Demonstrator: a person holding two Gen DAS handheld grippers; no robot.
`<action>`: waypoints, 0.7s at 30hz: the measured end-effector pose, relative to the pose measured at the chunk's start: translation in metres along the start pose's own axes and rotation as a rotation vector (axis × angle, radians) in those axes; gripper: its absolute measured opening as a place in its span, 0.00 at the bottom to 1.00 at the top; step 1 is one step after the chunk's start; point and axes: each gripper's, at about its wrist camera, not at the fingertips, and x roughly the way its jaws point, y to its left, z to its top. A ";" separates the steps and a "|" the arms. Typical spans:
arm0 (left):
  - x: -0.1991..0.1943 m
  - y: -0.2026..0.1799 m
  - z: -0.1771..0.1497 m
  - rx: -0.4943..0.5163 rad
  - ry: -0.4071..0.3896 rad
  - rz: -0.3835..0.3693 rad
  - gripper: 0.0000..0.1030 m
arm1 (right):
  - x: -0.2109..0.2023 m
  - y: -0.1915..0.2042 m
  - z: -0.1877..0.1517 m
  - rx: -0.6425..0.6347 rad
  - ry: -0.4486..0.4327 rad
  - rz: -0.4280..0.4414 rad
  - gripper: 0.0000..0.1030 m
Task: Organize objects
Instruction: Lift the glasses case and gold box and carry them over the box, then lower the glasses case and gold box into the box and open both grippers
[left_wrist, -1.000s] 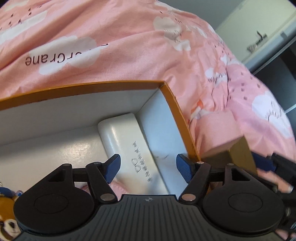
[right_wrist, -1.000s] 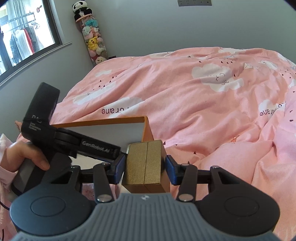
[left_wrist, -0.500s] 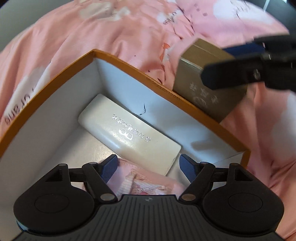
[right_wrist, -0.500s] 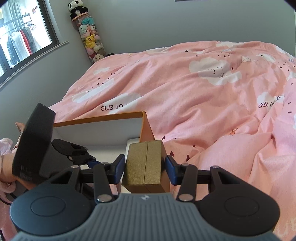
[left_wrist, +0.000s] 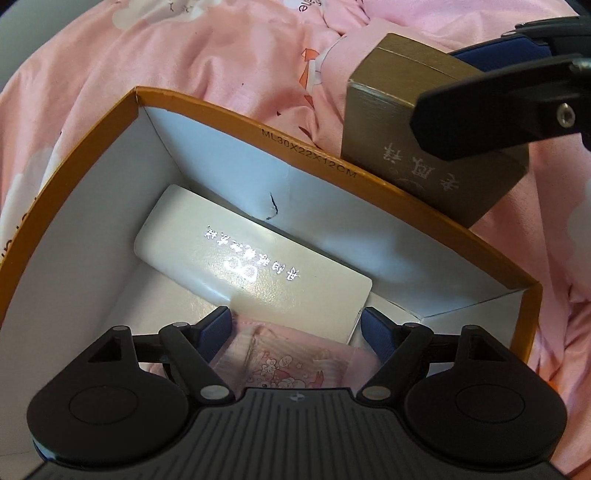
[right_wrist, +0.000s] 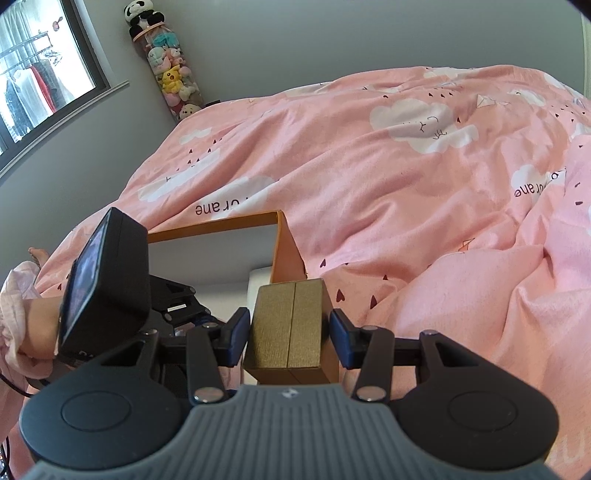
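An orange cardboard box (left_wrist: 402, 192) with a white inside lies open on the pink bed. A white glasses case (left_wrist: 251, 266) lies in it along the far wall, with a pink patterned packet (left_wrist: 291, 358) beside it. My left gripper (left_wrist: 295, 332) is open and empty, hovering over the box above the packet. My right gripper (right_wrist: 288, 332) is shut on a gold box (right_wrist: 288, 325) and holds it in the air just outside the orange box's (right_wrist: 286, 251) right wall. The gold box also shows in the left wrist view (left_wrist: 402, 136).
A rumpled pink duvet (right_wrist: 406, 166) with cloud prints covers the bed all around. A tall clear tube of plush toys (right_wrist: 166, 66) stands in the far corner by a window (right_wrist: 33, 74). The person's hand (right_wrist: 37, 325) holds the left gripper.
My left gripper has risen and tilted down over the orange box, so its inside now fills the view. My right gripper has kept hold of the gold box and lifted a little.
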 end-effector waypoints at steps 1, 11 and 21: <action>-0.001 -0.001 -0.001 0.006 -0.008 0.008 0.88 | 0.000 0.000 0.000 0.001 0.000 0.001 0.48; -0.016 0.003 -0.019 -0.032 -0.047 0.034 0.81 | -0.005 0.000 0.000 -0.002 -0.011 0.007 0.48; -0.062 0.020 -0.054 -0.164 -0.131 -0.025 0.61 | -0.034 0.012 0.016 0.016 -0.049 0.141 0.48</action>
